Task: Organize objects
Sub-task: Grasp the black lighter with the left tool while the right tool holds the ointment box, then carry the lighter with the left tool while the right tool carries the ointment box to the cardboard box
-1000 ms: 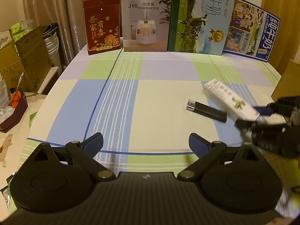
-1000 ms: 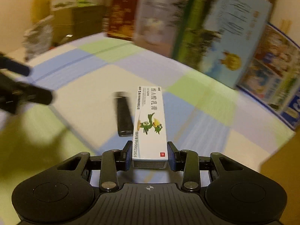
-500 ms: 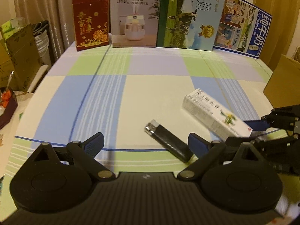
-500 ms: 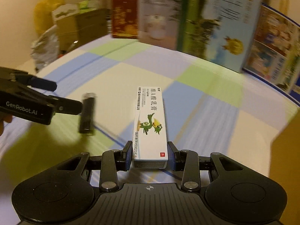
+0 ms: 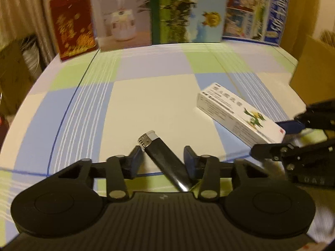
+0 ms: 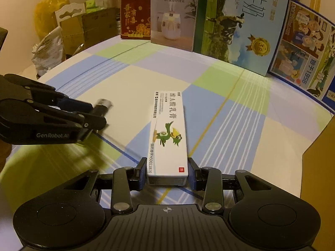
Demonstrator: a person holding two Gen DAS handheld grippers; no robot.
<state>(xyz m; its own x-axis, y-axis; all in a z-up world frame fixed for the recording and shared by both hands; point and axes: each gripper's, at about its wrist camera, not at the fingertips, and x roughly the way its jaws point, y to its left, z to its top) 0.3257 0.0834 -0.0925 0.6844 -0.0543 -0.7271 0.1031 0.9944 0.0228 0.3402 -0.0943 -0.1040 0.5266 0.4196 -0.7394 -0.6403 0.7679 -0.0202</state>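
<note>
A black lighter [image 5: 165,163] with a silver cap lies slantwise between the fingers of my left gripper [image 5: 163,156]. The jaws have narrowed around it, with small gaps on both sides. In the right wrist view the left gripper [image 6: 92,115] shows at the left, with the lighter's cap [image 6: 103,104] poking out. My right gripper [image 6: 167,168] is shut on a white ointment box with a green bird [image 6: 168,133] and holds it over the checked tablecloth. The box [image 5: 238,115] and right gripper [image 5: 274,135] show at the right in the left wrist view.
Several upright boxes line the table's far edge: a red gift box [image 6: 135,14], a humidifier box [image 6: 173,14], a milk carton box [image 6: 240,21] and a blue one [image 6: 307,54]. A brown cardboard box [image 5: 314,73] stands at the right. Cartons and bags [image 6: 62,31] sit beyond the left edge.
My left gripper moved in over the lighter and its jaws narrowed from wide open to close around it. My right gripper kept hold of the ointment box.
</note>
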